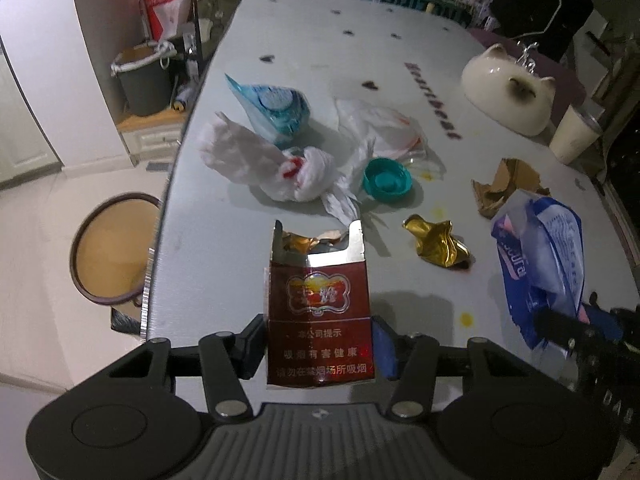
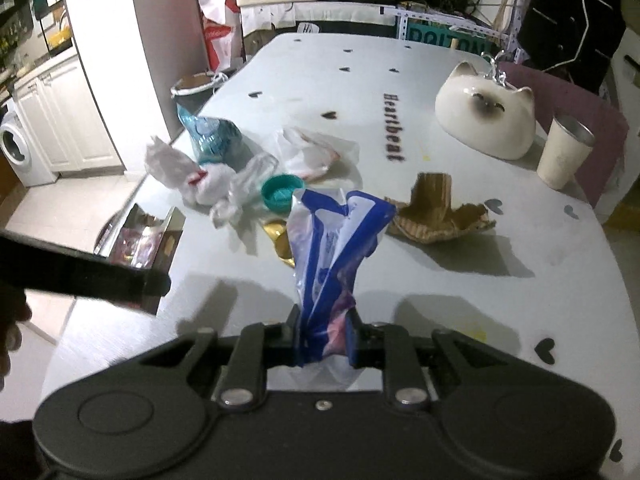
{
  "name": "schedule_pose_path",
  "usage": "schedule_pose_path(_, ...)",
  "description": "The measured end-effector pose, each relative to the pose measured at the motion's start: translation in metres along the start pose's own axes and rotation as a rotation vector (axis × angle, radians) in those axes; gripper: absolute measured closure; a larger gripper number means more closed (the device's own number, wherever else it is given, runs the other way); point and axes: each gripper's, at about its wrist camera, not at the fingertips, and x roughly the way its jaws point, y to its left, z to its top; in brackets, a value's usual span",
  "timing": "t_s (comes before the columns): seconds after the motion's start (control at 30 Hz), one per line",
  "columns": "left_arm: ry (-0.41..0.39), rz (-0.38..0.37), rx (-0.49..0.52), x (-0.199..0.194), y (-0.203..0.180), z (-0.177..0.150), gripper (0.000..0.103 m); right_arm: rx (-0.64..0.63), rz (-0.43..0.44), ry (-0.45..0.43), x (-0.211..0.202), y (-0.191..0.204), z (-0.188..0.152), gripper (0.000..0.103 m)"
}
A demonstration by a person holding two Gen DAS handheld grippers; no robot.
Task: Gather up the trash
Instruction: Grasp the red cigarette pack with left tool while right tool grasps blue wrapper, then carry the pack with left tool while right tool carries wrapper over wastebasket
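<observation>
My left gripper (image 1: 320,344) is shut on a red cigarette pack (image 1: 318,304), torn open at the top, held above the table's near left corner. My right gripper (image 2: 323,336) is shut on a blue and white plastic wrapper (image 2: 332,248), which also shows in the left wrist view (image 1: 540,252). On the white table (image 1: 304,40) lie a crumpled white tissue and bag (image 1: 272,160), a teal packet (image 1: 272,108), a teal cap (image 1: 386,180), a clear plastic bag (image 1: 380,124), gold foil (image 1: 436,242) and torn brown paper (image 1: 504,186).
A cat-shaped ceramic bowl (image 2: 486,118) and a paper cup (image 2: 564,152) stand at the far right. A round brown stool (image 1: 112,248) is beside the table's left edge. A grey bin (image 1: 142,80) lined with a white bag stands on the floor farther left.
</observation>
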Motion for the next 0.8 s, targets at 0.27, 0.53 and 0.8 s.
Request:
schedule_pose_path(0.27, -0.075, 0.001, -0.008, -0.041, 0.024, -0.009, 0.048, 0.025, 0.004, -0.018, -0.020, 0.011, 0.006, 0.083)
schedule_pose_path(0.53, -0.108, -0.009, -0.005, -0.062, 0.058, -0.015, 0.048, 0.046, 0.006, -0.038, -0.036, 0.040, 0.012, 0.083)
schedule_pose_path(0.8, -0.117, -0.038, -0.006, -0.073, 0.115, -0.016, 0.048, 0.070, -0.026, -0.037, -0.036, 0.092, 0.020, 0.083)
